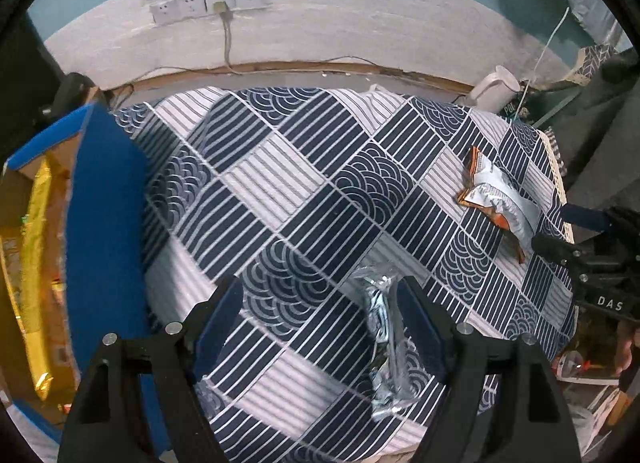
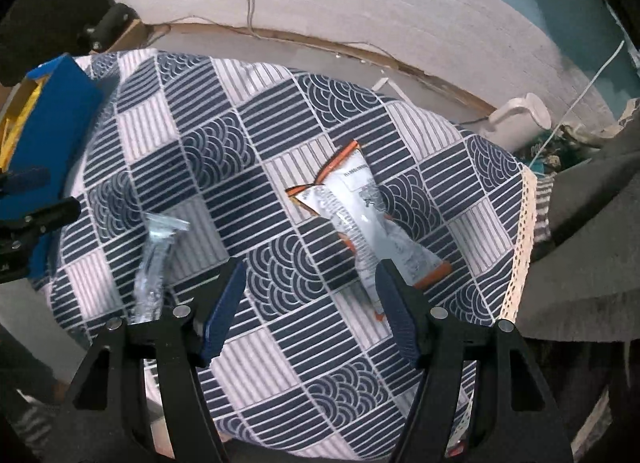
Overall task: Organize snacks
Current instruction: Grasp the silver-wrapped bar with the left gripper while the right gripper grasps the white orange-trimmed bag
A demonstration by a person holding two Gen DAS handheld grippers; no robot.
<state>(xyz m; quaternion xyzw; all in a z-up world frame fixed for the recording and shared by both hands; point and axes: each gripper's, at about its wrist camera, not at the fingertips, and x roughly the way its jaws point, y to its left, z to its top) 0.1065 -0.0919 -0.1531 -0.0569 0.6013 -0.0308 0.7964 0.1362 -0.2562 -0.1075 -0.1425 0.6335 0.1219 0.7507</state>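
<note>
Lying on the patterned tablecloth [image 2: 280, 151], the two snacks wait apart: a clear wrapped packet [image 1: 386, 347] and a white-and-orange packet [image 2: 360, 215]. The left gripper [image 1: 320, 327] stands wide, the clear packet just inside its right finger, at about three o'clock of the gap; the right gripper [image 2: 312, 303] is likewise wide, its packet at about two o'clock. Neither holds anything. Closing off-centre could pinch a wrapper edge (both look slippery) and let it slide out. Only the left view shows the blue box's [image 1: 108, 223] yellow contents; only the right view shows both packets whole.
</note>
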